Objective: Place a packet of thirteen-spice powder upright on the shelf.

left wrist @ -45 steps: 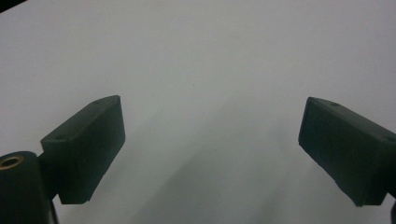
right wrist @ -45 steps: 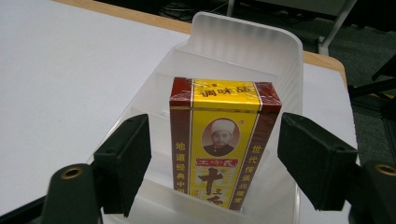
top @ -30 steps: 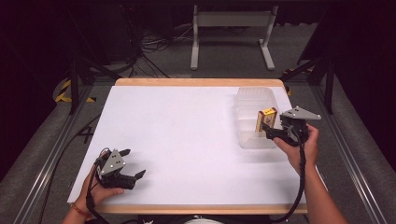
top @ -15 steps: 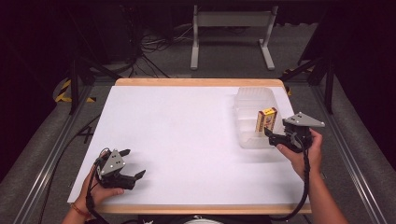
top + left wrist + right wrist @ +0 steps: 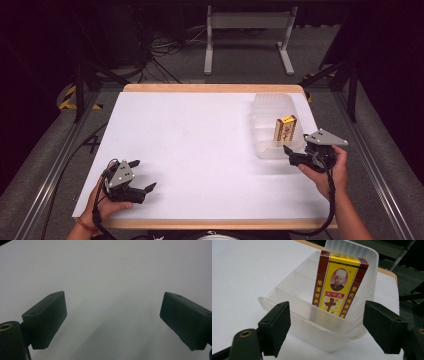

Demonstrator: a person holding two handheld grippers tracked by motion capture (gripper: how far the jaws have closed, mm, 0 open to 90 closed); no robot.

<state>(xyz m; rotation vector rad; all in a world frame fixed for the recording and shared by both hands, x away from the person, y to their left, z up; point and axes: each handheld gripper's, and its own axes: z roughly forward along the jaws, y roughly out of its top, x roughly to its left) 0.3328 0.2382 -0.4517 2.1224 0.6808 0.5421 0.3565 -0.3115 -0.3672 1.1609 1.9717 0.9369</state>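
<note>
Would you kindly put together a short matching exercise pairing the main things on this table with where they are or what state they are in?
Things:
1. yellow and red box
2. clear plastic bin
3. left gripper
4. right gripper

Descriptions:
A. open, low over bare white table near the front left corner
B. standing upright inside a compartment
C. open, just outside the near end of the container
D. translucent, divided by ribs, at the table's right side

Pairs: 1-B, 2-D, 3-A, 4-C
</note>
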